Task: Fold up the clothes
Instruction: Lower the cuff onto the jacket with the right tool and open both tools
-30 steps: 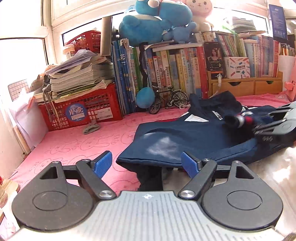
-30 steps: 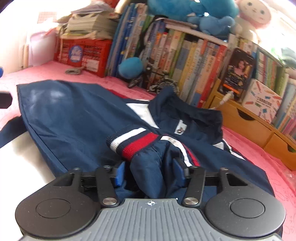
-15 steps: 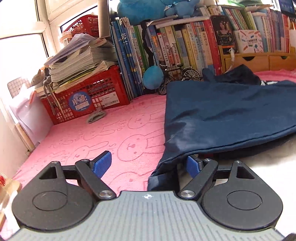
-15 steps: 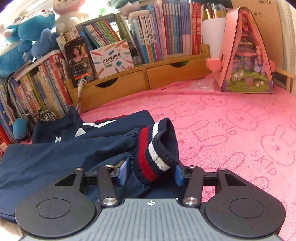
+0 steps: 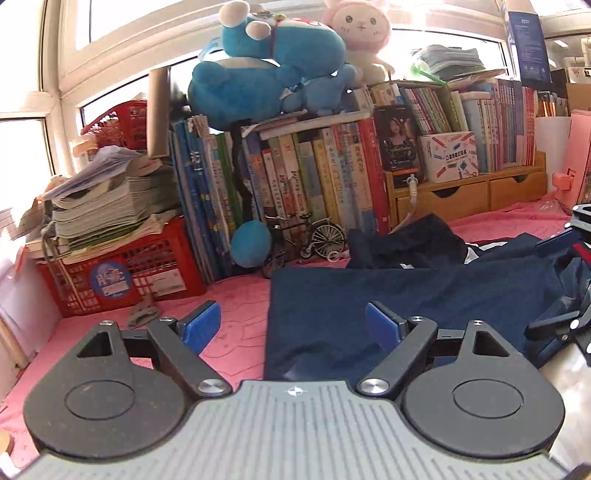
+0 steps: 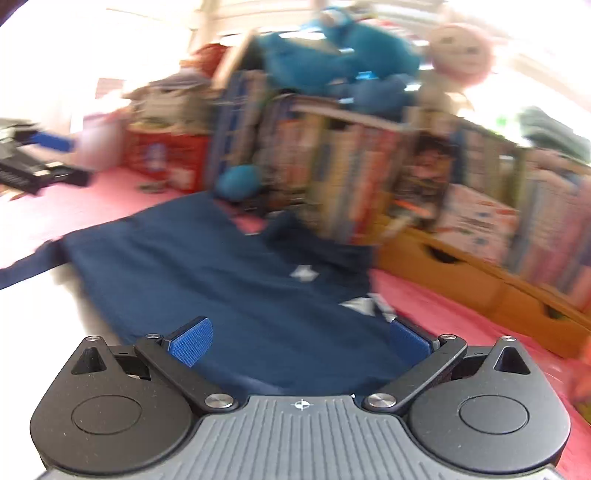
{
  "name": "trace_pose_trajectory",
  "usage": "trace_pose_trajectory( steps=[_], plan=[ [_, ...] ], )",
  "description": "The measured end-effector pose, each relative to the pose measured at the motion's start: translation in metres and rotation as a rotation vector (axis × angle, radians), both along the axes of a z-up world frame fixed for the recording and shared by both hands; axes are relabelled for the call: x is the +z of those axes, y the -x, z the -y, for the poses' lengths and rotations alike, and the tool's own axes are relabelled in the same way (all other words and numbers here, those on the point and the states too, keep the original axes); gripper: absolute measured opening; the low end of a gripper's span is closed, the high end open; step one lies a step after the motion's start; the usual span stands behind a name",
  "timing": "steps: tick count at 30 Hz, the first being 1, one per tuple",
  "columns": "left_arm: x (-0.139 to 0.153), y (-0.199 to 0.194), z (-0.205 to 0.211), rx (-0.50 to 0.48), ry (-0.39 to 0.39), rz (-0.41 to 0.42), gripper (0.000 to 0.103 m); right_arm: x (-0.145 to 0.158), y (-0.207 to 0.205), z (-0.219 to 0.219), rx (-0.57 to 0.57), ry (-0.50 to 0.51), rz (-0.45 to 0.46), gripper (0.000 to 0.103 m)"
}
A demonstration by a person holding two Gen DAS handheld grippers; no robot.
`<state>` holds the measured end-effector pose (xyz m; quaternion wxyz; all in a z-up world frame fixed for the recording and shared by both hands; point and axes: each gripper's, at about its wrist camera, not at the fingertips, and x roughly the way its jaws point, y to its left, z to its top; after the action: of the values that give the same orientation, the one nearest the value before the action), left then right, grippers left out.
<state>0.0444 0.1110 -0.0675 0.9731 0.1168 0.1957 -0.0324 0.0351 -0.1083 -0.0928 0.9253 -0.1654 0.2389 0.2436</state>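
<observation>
left wrist view: the left gripper (image 5: 291,325) hangs low over the near edge of the navy jacket (image 5: 406,295), its blue pads (image 5: 201,325) spread wide with nothing between them. the jacket lies flat on the pink rabbit-print mat (image 5: 236,306), collar toward the row of books (image 5: 314,184), with a red-striped cuff (image 5: 583,254) bunched at its right side. part of the right gripper (image 5: 565,325) shows at the right edge of this view, over that bunched sleeve.

right wrist view — heavily blurred: the right gripper (image 6: 299,341) is released too, fingers apart and empty, just above the jacket (image 6: 221,280). the left gripper (image 6: 40,162) shows at the far left, well apart from it.

behind the jacket stand a red crate (image 5: 122,273) stacked with papers, a small model bicycle (image 5: 306,240), a wooden drawer unit (image 5: 469,192), and a blue plush (image 5: 266,77) beside a pink one (image 5: 364,33) on top of the books.
</observation>
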Motion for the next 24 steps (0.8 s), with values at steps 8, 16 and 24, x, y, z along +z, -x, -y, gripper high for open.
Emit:
trace_pose_trajectory(
  steps=[8, 16, 24],
  plan=[
    [-0.06, -0.038, -0.029, 0.201, -0.128, -0.16, 0.075, -0.031, -0.043, 0.029, 0.005, 0.077, -0.133, 0.103],
    [-0.026, -0.031, -0.065, 0.316, -0.073, -0.116, 0.063, -0.054, -0.062, 0.031, 0.059, -0.018, -0.153, 0.103],
    [-0.029, -0.076, 0.042, -0.111, -0.168, -0.124, 0.066, -0.055, -0.08, 0.032, 0.062, -0.084, -0.235, 0.103]
  ],
)
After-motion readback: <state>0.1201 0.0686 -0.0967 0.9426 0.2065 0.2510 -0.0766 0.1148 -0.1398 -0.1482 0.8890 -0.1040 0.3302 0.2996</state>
